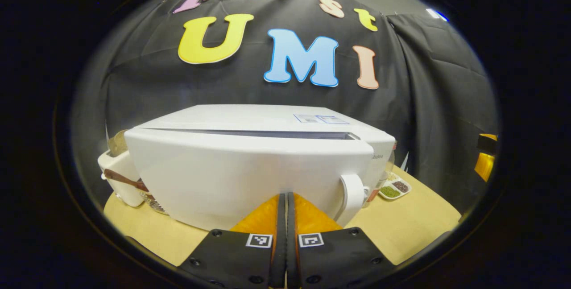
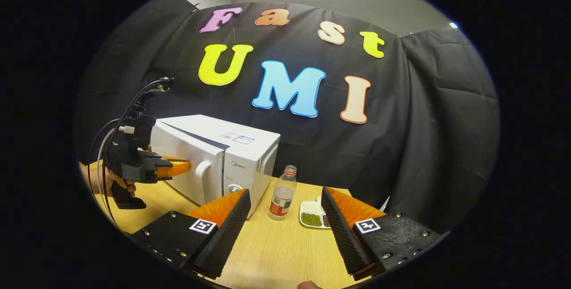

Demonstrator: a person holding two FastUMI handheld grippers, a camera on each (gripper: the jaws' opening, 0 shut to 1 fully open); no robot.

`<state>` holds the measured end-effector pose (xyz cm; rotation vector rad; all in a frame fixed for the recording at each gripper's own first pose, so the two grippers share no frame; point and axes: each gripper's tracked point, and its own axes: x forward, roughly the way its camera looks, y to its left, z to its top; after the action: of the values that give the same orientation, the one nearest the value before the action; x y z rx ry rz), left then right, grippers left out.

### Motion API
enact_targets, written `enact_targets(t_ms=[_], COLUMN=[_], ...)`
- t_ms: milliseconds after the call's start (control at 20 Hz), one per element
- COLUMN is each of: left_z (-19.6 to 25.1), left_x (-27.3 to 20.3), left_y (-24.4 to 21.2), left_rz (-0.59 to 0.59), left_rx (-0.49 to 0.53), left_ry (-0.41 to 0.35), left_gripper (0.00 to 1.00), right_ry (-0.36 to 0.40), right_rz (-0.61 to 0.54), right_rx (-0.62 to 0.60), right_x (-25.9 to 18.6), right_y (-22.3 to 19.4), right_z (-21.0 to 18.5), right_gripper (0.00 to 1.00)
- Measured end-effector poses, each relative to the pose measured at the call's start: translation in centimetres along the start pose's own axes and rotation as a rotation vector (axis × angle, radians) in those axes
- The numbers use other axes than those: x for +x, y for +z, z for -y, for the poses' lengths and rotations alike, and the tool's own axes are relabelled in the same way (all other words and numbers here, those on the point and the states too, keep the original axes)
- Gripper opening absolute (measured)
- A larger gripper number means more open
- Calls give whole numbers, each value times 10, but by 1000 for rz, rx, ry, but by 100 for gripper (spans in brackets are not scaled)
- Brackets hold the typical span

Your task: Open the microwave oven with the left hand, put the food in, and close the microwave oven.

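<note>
Meanwhile left gripper (image 1: 285, 200) fingers together against microwave door (image 1: 232, 177); right gripper (image 2: 285, 217) wide, empty.

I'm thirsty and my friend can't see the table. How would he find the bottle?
Find the big white microwave on the wooden table. Just beside its control end stands the clear plastic bottle. Unlike the flat sectioned dish next to it, it is upright, with a red cap.
</note>
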<state>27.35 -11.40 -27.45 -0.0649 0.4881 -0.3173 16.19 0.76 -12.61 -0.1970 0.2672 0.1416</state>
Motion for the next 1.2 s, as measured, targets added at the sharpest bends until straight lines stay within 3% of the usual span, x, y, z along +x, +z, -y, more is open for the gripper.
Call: enact_targets(t_ms=[350,600,1000,1200], left_z=[-1,-5,-9,-24], left_x=[11,16,-115,-180], left_y=[6,6,60,86], left_rz=[15,-30,137,230], left_rx=[-22,50,37,63], left_ry=[11,59,40,65], left_gripper=[7,8,7,7], right_ry=[5,29,-1,-10], right_rz=[1,-1,70,97], right_rx=[32,91,138,152], right_x=[5,5,-41,-72], right_y=[-8,-5,24,35], right_z=[7,-4,-30,-53], right_gripper=[98,97,97,97])
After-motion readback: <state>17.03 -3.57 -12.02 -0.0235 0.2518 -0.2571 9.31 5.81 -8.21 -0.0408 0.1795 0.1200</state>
